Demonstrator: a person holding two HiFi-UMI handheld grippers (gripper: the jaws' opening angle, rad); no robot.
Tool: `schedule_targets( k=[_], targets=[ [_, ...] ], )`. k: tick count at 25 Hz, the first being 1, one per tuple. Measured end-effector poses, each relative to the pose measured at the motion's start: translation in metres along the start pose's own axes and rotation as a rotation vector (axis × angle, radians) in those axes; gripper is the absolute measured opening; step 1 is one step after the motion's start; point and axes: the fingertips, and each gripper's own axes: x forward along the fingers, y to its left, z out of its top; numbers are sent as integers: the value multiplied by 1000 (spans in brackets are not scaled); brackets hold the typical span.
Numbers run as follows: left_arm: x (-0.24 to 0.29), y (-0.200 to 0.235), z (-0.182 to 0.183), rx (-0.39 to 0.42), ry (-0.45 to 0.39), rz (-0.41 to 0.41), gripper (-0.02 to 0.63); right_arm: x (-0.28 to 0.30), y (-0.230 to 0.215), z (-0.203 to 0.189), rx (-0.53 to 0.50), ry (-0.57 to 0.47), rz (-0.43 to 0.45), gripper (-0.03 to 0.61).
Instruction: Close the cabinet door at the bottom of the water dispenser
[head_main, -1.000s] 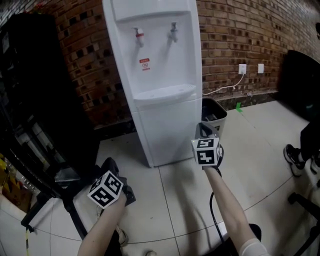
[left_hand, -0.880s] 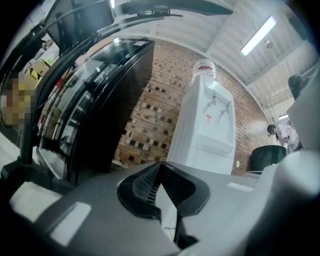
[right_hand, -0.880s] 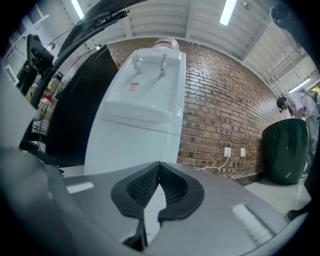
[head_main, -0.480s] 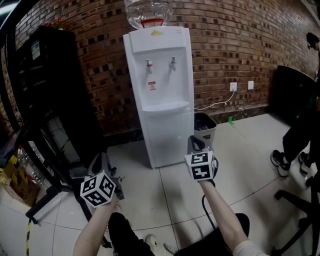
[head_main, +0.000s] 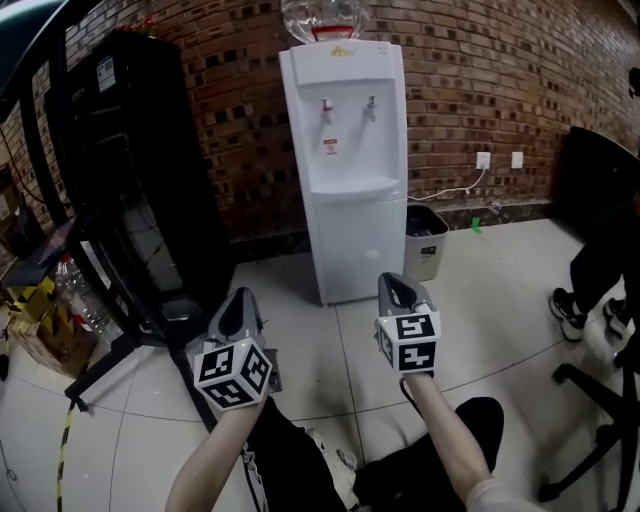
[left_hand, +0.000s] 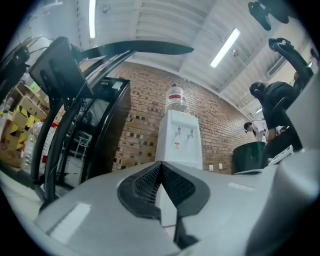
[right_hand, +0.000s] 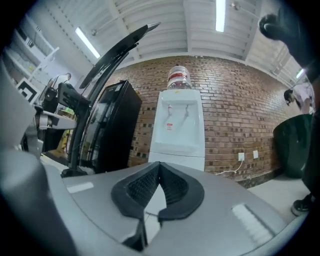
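- both grippers had drawn back from the water dispenser (head_main: 345, 170), which now stood smaller at the upper centre of the head view, bottle and all.
- its cabinet door (head_main: 362, 250) sat low on the white front and looked flush, apparently closed.
- left gripper (head_main: 237, 308) and right gripper (head_main: 400, 290) hung low in the frame, well apart from the door, jaws pressed together on nothing.
- risk: an unlatched door could swing open again, with neither gripper near enough to stop it.
- risk: backing away further could catch the black rack (head_main: 140, 170) legs at lower left.
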Motion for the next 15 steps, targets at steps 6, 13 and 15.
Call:
schedule_targets(
  k=[6, 13, 15],
  targets=[
    [28, -42, -5, 7, 22, -49, 6, 3, 12, 5, -15, 6, 13, 0],
    [41, -64, -21, 43, 66, -94, 6, 6, 12, 11, -68, 1, 12, 0],
    [43, -63, -22, 44, 68, -92, 6, 7, 11, 11, -64, 5, 14, 0]
  ],
)
